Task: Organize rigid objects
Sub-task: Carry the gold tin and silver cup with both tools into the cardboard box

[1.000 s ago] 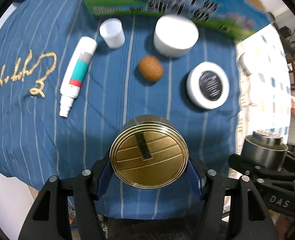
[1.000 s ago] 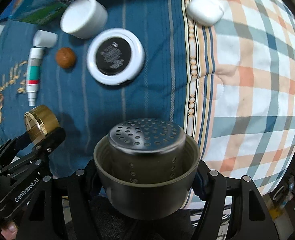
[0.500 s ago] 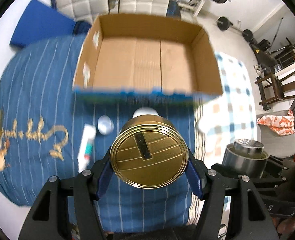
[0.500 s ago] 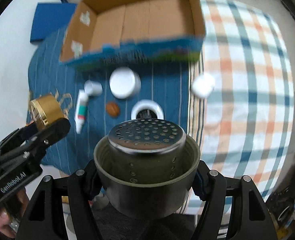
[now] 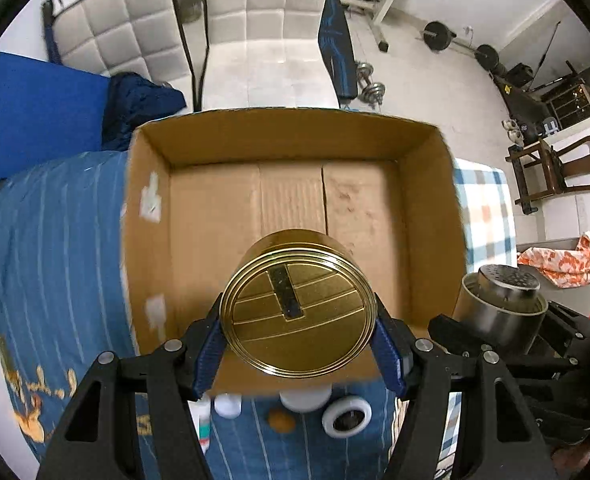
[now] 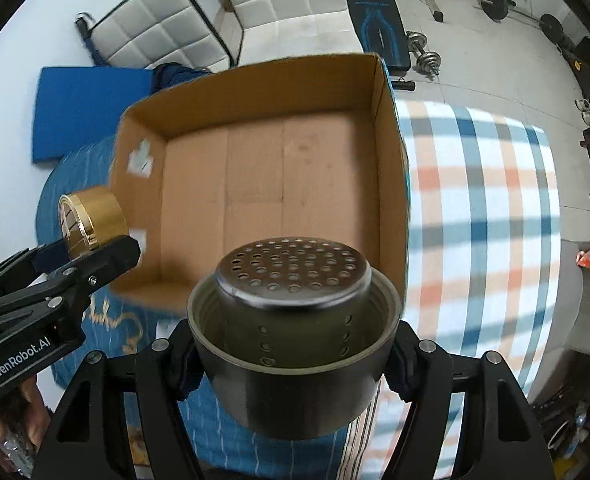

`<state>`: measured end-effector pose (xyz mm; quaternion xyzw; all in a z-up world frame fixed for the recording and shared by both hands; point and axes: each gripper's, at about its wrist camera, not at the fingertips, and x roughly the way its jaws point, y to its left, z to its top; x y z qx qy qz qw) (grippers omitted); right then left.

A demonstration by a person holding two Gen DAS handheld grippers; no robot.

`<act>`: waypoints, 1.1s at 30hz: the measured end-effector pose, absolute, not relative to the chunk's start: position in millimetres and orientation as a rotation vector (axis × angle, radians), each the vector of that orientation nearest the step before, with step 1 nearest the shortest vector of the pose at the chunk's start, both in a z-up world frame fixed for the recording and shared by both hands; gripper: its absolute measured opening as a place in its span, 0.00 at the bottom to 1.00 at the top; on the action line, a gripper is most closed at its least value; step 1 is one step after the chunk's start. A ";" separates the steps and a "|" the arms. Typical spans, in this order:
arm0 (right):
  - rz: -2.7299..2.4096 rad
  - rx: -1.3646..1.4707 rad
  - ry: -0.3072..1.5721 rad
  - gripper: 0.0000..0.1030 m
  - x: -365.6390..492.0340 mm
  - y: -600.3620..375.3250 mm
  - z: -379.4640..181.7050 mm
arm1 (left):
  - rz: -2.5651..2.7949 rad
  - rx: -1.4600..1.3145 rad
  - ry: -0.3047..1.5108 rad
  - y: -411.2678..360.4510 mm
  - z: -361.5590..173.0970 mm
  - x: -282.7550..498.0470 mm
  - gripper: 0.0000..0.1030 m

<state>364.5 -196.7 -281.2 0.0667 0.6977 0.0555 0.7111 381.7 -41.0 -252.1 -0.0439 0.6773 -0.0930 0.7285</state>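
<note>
My left gripper (image 5: 297,334) is shut on a round gold tin (image 5: 297,304) and holds it in the air above the near edge of an open cardboard box (image 5: 215,216). My right gripper (image 6: 293,350) is shut on a steel cup with a perforated strainer (image 6: 293,320), held above the box's near wall (image 6: 199,184). The box is empty inside. The gold tin also shows in the right wrist view (image 6: 91,220), and the steel cup in the left wrist view (image 5: 503,304).
The box sits on a bed with a blue striped cloth (image 5: 47,248) and a plaid sheet (image 6: 483,208). Below the box's near edge lie a tube (image 5: 203,420), a small white cup (image 5: 228,406), a white jar (image 5: 305,398), a brown ball (image 5: 281,420) and a white round case (image 5: 347,420).
Both grippers have risen and moved forward with their objects, from low over the cloth to above the open box. The small items have slid to the bottom of the left wrist view.
</note>
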 end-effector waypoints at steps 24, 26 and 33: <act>0.070 -0.079 1.747 0.71 522.5 -161.1 -425.7 | -0.130 -0.146 1.768 -37.5 -403.9 478.4 0.61; 0.062 -0.081 1.771 0.71 521.9 -162.5 -432.9 | -0.124 -0.134 1.776 -35.1 -407.1 478.0 0.61; 0.057 -0.072 1.809 0.71 523.7 -165.0 -449.5 | -0.113 -0.124 1.796 -32.2 -404.3 475.3 0.61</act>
